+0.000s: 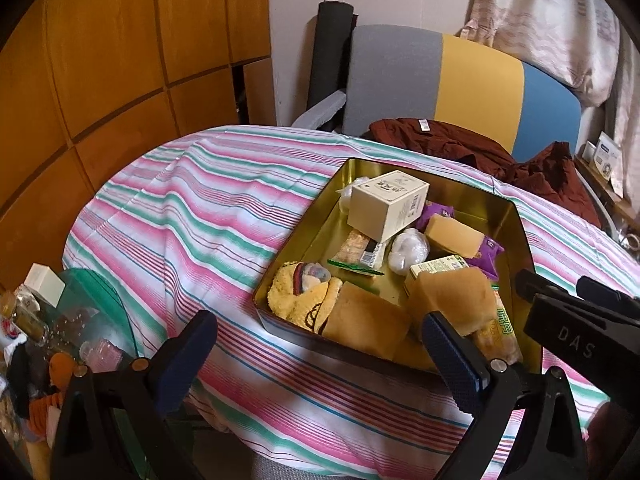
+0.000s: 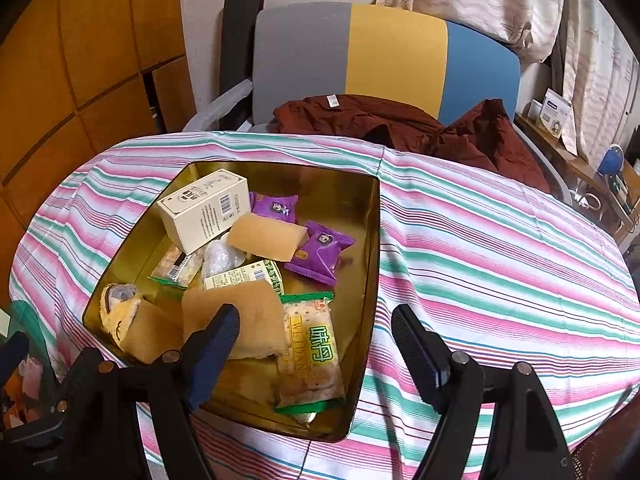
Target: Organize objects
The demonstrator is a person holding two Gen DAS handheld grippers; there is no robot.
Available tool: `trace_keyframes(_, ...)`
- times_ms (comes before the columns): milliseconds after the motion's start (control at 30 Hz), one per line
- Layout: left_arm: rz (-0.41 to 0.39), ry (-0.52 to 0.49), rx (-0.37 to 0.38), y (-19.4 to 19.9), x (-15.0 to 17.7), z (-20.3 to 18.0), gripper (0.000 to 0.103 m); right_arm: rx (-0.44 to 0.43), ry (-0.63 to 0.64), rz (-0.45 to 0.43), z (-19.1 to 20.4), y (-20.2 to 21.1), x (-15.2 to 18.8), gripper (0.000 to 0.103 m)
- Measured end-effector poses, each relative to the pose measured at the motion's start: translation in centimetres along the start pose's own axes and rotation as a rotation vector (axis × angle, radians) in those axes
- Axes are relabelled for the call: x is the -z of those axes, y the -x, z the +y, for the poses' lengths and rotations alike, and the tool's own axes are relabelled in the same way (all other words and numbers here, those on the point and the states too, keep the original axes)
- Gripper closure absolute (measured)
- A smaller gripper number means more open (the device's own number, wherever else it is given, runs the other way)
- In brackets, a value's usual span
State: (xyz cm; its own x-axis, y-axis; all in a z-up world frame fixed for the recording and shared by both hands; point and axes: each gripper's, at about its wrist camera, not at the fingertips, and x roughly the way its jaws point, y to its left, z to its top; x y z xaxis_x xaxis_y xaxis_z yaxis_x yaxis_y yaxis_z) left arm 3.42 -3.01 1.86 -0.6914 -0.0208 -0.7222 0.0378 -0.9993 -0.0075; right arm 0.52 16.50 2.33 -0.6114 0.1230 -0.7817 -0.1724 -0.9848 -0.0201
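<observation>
While both grippers hover over gold tin (image 2: 372,240) on striped bench (image 2: 500,248): left gripper (image 1: 320,344) fingers released, empty; right gripper (image 2: 316,344) likewise. Advise descending squarely onto cracker packet (image 2: 310,356), avoiding tan sponge (image 2: 240,320) and tin wall.

I see a gold tin (image 2: 372,240) on a cloth (image 2: 500,248) with pink, green and white stripes. Inside are two purple snack packs (image 2: 320,252), a cream box (image 2: 204,212) and a yellow fuzzy toy (image 1: 296,300). The chair (image 2: 396,52) behind is grey, yellow and blue, with dark red clothes (image 2: 400,124) on it.
</observation>
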Motion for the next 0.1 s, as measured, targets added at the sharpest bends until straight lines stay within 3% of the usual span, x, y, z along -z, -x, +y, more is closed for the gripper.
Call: trace_keyframes(100, -0.011, -0.012, -0.016, 0.00, 0.05, -0.11, 0.003, 0.001, -0.003, -0.002, -0.04, -0.03, 0.00, 0.023)
